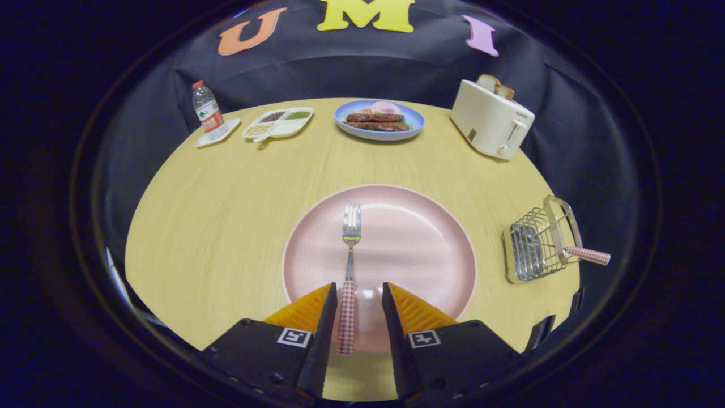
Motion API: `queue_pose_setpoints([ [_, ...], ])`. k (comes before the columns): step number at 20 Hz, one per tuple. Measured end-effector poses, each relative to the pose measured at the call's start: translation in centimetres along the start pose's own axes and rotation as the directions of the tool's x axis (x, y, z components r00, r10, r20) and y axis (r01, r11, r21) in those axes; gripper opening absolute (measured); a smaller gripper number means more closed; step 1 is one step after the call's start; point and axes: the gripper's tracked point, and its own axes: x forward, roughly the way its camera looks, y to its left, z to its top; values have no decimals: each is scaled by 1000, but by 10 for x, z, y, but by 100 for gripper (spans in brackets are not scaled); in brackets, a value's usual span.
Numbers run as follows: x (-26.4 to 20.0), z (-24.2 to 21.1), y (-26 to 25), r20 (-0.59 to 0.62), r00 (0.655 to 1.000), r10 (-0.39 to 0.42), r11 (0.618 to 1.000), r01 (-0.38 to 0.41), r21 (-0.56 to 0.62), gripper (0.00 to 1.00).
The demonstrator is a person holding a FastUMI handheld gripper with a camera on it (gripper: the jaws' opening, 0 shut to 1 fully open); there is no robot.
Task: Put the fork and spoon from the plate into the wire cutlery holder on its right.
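Now my gripper (355,306) hangs over the round wooden table (215,215), fingers apart, the fork (349,266) on the pink plate (419,249) between them; wire cutlery holder (538,243) right, toaster (491,118) beyond.

Round wooden table (226,215). Toward 11 o'clock on the far edge, water bottle (206,111) upright on a small white tray; just beside it, divided snack dish (278,123). At 12 o'clock, blue plate of food (379,119). Near 1 o'clock, cream toaster (491,118) holding bread.
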Motion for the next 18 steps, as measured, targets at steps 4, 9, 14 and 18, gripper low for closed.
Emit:
queue_pose_setpoints([
  [4, 7, -9, 4, -4, 1000, -9, 1000, 9, 12, 43],
  [9, 10, -18, 6, -20, 1000, -1, 1000, 1, 28, 20],
  [14, 4, -21, 5, -52, 999, 7, 999, -5, 40, 6],
  [18, -7, -23, -10, -97, 995, 5, 997, 2, 77, 5],
])
